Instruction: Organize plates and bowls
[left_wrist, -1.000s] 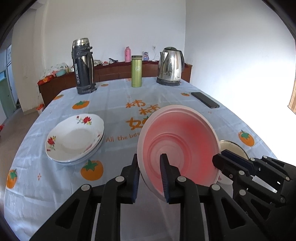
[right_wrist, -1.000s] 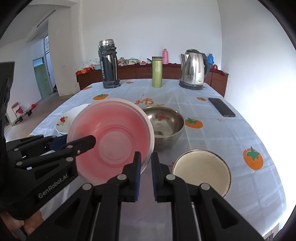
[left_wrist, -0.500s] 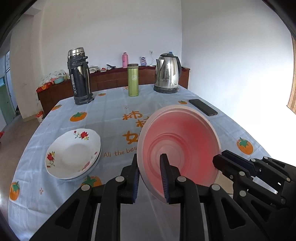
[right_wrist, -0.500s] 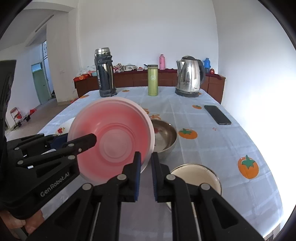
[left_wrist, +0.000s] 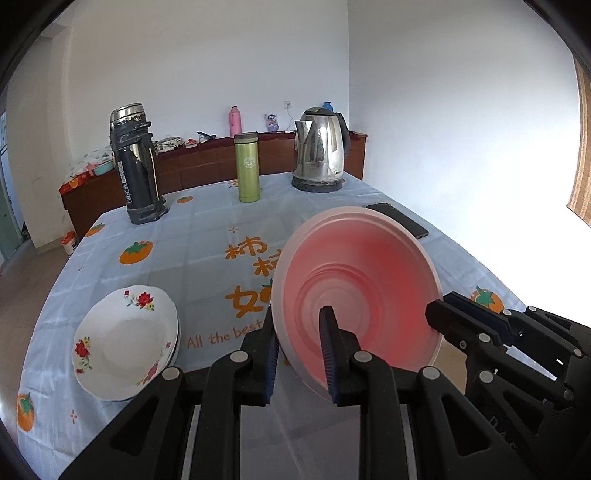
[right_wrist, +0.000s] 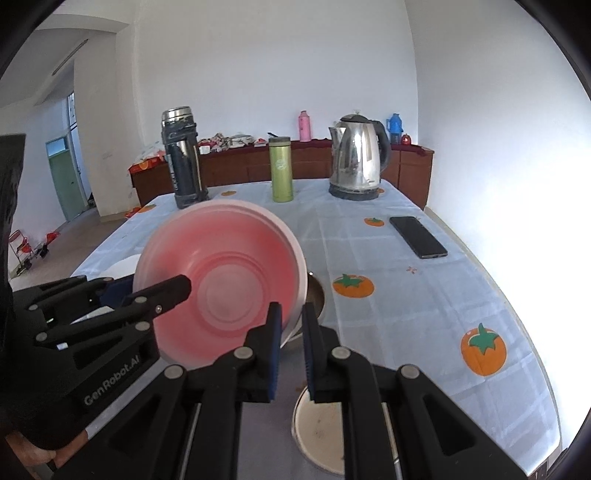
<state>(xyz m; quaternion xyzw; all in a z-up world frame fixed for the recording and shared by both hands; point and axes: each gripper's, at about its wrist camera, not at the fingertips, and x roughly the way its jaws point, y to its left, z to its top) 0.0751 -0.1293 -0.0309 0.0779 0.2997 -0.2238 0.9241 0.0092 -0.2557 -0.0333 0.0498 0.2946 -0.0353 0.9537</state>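
The left tool (left_wrist: 301, 356) is clamped on the near left rim of a pink bowl (left_wrist: 356, 291), one finger outside the wall and the other inside. The right tool (right_wrist: 291, 343) is closed on the rim at the bowl's opposite side, its two pads with only the thin wall between them. The bowl is held tilted above the bench (right_wrist: 388, 266), its open side facing both cameras, clear of the blue cloth with orange fruit prints.

On the bench to the left of the bowl lies a stack of white plates (left_wrist: 125, 336) with red flowers, well apart from the left tool. In the right wrist view a steel bowl (right_wrist: 317, 293) shows only as a sliver behind the pink bowl's right edge, and a cream dish (right_wrist: 321, 428) with a metal rim sits on the cloth under the right tool's fingers; how deep that dish is cannot be told from here, since the fingers cover much of it.

Farther back stand a dark flask (left_wrist: 135, 166), a green cup (left_wrist: 248, 168) and a steel kettle (left_wrist: 319, 149), all upright near the far edge. A black phone (right_wrist: 417, 236) lies flat toward the right side of the bench, apart from everything else
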